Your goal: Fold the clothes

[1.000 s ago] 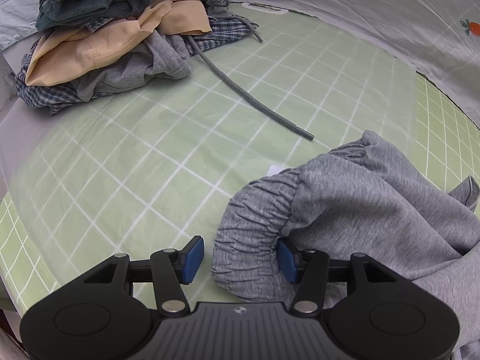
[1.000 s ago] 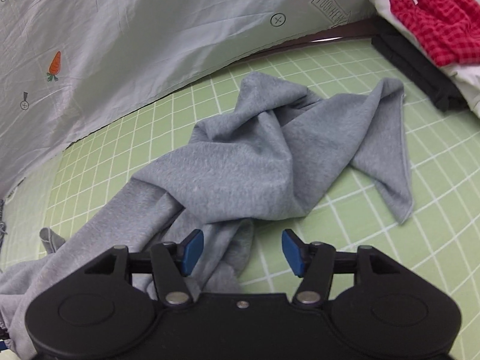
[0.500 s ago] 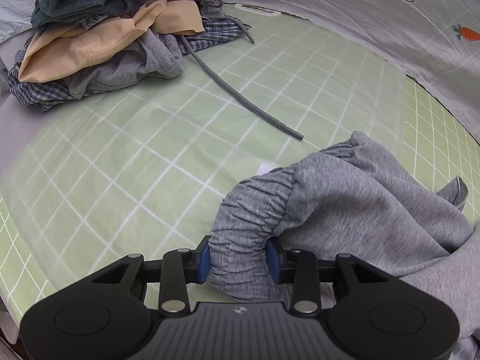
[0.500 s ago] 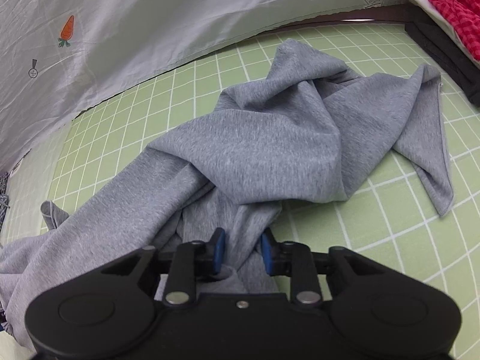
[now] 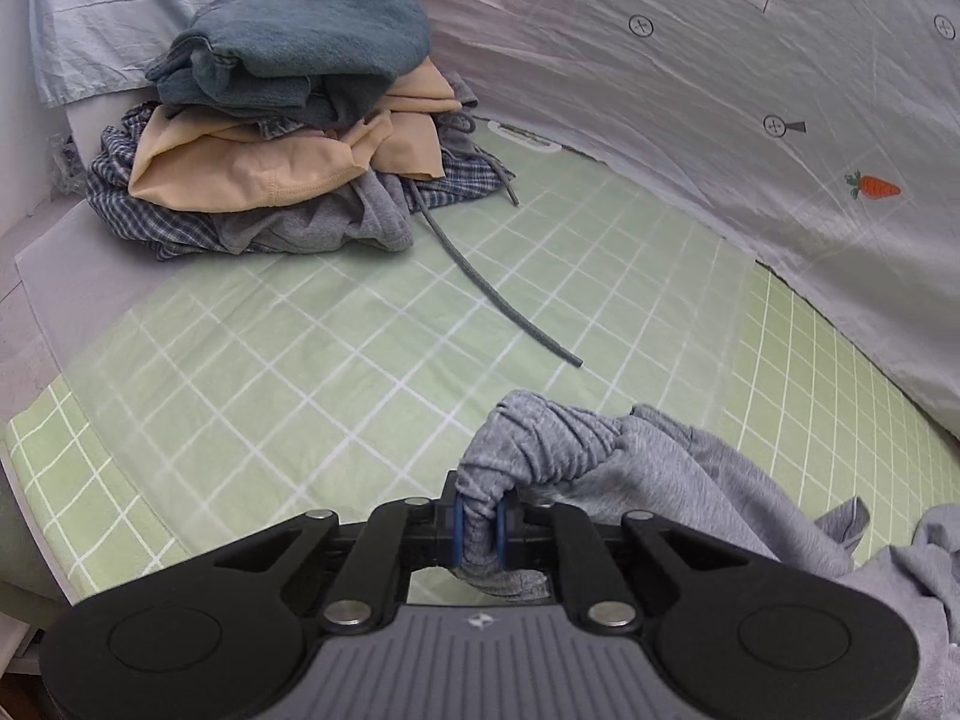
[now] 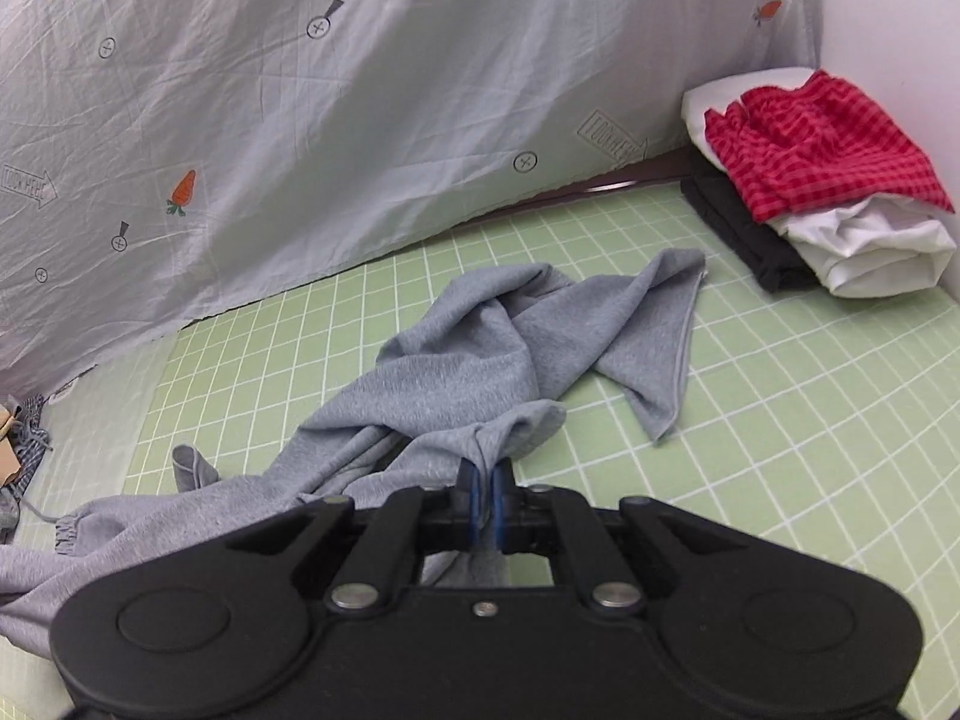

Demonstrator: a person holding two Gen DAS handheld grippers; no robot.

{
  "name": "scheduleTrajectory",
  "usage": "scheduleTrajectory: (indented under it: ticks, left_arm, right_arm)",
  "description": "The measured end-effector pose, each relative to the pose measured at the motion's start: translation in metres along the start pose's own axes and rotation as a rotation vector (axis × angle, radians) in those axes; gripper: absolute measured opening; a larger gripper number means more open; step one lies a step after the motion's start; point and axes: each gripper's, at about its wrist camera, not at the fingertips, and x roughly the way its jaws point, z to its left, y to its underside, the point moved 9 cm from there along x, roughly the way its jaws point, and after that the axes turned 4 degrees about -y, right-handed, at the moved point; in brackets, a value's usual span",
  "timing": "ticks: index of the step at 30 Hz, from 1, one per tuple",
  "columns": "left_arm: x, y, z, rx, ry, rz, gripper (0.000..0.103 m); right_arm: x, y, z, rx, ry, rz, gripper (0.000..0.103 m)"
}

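While bunched, grey sweatpants [image 5: 660, 468] sit pinched between both fingers [image 5: 458, 521]

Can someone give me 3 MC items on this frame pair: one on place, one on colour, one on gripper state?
1. Where does the folded stack topped by the red checked cloth lie in the right wrist view?
A. far right, by the white wall
B. far left, by the carrot print
C. under the gripper

2. What colour is the top garment of the unfolded pile in the left wrist view?
A. red
B. teal blue
C. white

3. What state is the left gripper in?
A. open above the mat
B. shut on nothing
C. shut on the grey sweatpants

Key: 1 A, it lies at the frame's right edge against the wall. 2 B, teal cloth crowns the pile over the peach one. 3 C, bunched grey fabric sits pinched between the blue pads.
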Motion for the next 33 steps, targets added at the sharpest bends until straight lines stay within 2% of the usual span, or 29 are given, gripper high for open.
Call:
scheduleTrajectory:
  ticks: [4,7,10,13,17,20,22,23,24,25,28,33]
  left_arm:
    - [-0.018,-0.001,0.006,-0.008,-0.015,-0.037,0.011]
    - [-0.019,0.008,0.009,-0.011,-0.016,-0.022,0.011]
    - [-0.021,0.017,0.012,-0.012,-0.007,-0.007,0.011]
    - [-0.028,0.013,0.015,-0.01,-0.013,-0.027,0.011]
    - [-0.034,-0.005,0.012,-0.018,0.008,-0.073,0.011]
    - [-0.025,-0.019,0.001,0.011,0.008,-0.093,0.013]
    - [-0.011,-0.016,-0.004,0.023,-0.007,-0.037,0.022]
    - [-0.005,-0.013,-0.007,0.03,-0.015,-0.006,0.022]
    - [-0.001,-0.008,-0.01,0.035,-0.013,0.015,0.022]
    - [0.0,-0.001,-0.013,0.039,-0.005,0.029,0.025]
    - [0.001,0.026,-0.016,0.05,0.009,0.08,0.037]
    - [0.004,0.076,-0.012,0.036,0.032,0.206,0.04]
  right_arm:
    - [-0.035,-0.005,-0.015,-0.046,0.069,-0.062,0.004]
    - [-0.036,0.009,-0.04,-0.035,0.146,-0.036,0.004]
    - [-0.043,0.018,-0.057,0.015,0.158,-0.036,0.004]
    - [-0.054,0.012,-0.059,-0.039,0.203,-0.066,0.003]
    - [-0.061,-0.007,-0.054,-0.074,0.19,-0.115,0.003]
    - [-0.045,-0.011,-0.046,-0.114,0.182,-0.098,0.004]
    - [-0.03,-0.006,-0.041,-0.127,0.196,-0.055,0.009]
    - [-0.023,-0.001,-0.039,-0.137,0.21,-0.031,0.015]
    - [-0.016,0.005,-0.036,-0.149,0.225,-0.007,0.029]
    - [-0.013,0.011,-0.033,-0.158,0.236,0.005,0.037]
    - [-0.011,0.031,-0.026,-0.157,0.235,0.039,0.041]
    - [-0.008,0.068,-0.025,-0.105,0.221,0.119,0.048]
